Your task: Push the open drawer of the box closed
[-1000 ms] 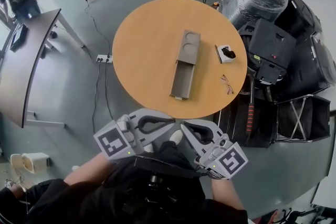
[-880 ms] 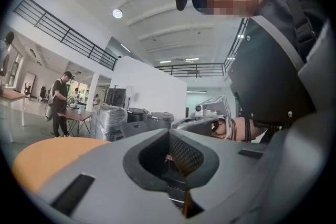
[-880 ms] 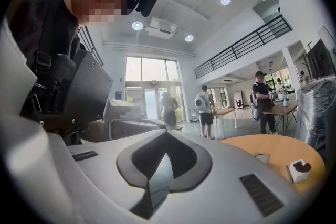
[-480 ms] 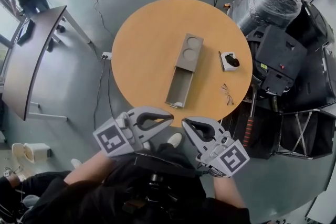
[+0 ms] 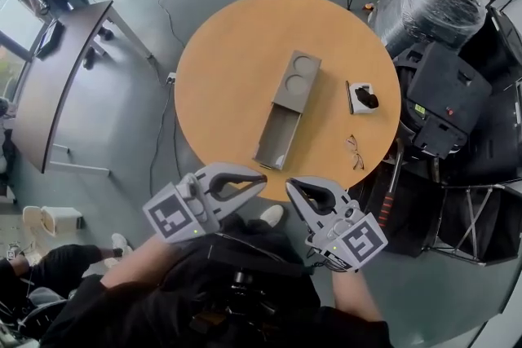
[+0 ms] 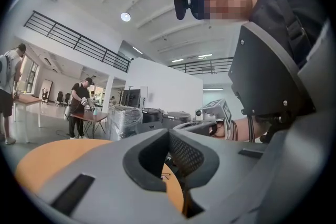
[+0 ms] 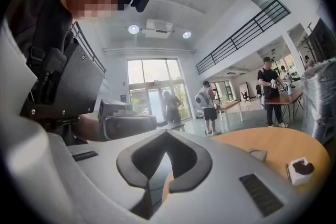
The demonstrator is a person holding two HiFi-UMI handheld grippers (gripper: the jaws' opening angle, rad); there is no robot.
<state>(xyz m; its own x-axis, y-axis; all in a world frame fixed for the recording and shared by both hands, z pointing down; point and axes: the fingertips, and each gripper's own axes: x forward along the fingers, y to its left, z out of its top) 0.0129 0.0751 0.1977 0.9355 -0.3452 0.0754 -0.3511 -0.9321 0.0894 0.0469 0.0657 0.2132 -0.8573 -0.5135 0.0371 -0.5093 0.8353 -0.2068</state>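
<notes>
The left gripper (image 5: 259, 179) and right gripper (image 5: 291, 187) hover by the near edge of the round wooden table (image 5: 220, 69), each with its jaws closed tip to tip on nothing. The grey box (image 5: 295, 81) lies mid-table, apart from both, its drawer (image 5: 276, 138) pulled out toward the person.

Round wooden table (image 5: 220, 61), bearing at centre a grey box (image 5: 295, 81) with drawer (image 5: 275, 138) pulled out toward the near edge; to the right, a small white case (image 5: 363, 98) and, nearer, eyeglasses (image 5: 356, 152).
</notes>
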